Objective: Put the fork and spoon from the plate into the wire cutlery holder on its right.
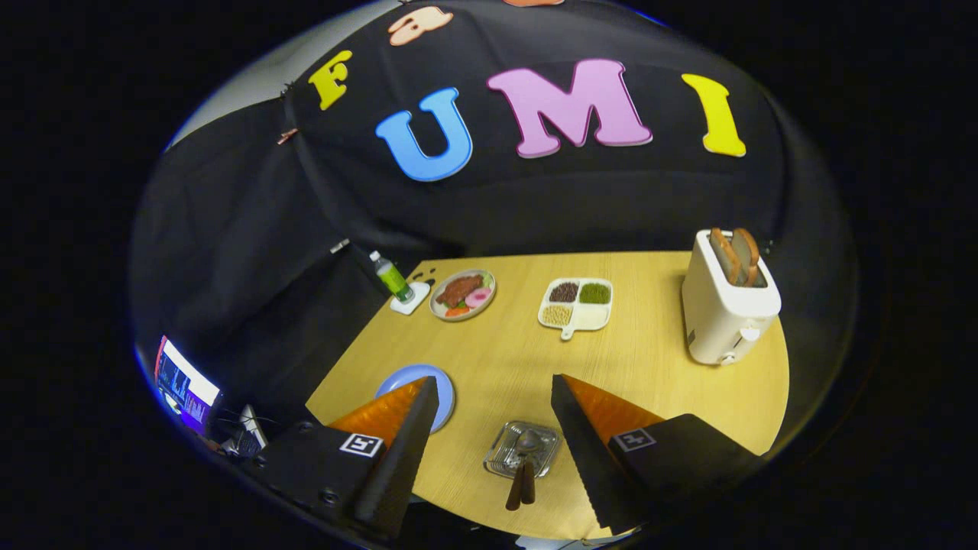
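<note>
My gripper hangs high above the wooden table, its fingers wide apart and nothing between them. Far below, between the fingers, stands the wire cutlery holder with two brown-handled utensils sticking out of it; a spoon bowl shows inside. The blue plate lies to the holder's left, mostly hidden behind my left finger, and its visible part is bare.
A white toaster with bread slices stands at the table's right side. At the far edge sit a divided white tray of grains, a plate of food and a green bottle on a white coaster. A monitor glows off the table.
</note>
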The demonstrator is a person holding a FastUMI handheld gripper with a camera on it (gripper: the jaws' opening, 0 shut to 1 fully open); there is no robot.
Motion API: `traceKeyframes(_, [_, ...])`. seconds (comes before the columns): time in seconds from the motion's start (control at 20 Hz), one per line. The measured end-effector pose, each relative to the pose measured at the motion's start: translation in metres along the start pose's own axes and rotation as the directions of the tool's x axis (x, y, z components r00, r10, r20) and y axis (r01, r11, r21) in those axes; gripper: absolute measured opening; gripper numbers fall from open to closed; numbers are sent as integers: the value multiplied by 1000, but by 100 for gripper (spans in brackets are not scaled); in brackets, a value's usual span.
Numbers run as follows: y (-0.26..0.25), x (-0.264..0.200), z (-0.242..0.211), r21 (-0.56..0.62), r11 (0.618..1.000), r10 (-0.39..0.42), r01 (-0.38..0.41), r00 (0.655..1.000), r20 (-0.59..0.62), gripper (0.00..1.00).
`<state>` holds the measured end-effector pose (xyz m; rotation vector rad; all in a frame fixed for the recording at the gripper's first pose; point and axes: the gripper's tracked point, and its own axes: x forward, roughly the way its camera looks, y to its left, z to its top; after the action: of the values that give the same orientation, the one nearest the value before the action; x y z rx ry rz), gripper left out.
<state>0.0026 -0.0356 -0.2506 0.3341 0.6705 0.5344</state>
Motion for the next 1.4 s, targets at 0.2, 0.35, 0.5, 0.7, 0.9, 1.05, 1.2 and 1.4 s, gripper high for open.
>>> traceKeyframes(0.2, [7, -30, 29, -39, 999, 5, -1, 994, 112, 93])
traceKeyframes(0.35, [13, -46, 48, -72, 997, 13, 1, 981, 196, 94])
traceKeyframes(0.5, [19, -64, 65, -145, 989, 1, 37, 967, 257, 95])
traceKeyframes(0.7, [35, -80, 82, -201, 979, 24, 46, 943, 333, 96])
traceKeyframes(0.9, [54, -78, 90, -218, 976, 74, 8, 927, 367, 97])
traceKeyframes(1.05, [55, -76, 91, -229, 973, 86, 3, 922, 379, 97])
traceKeyframes(1.2, [61, -75, 92, -237, 972, 95, -2, 920, 380, 98])
traceKeyframes(1.4, [71, -69, 91, -259, 965, 134, -37, 920, 368, 98])
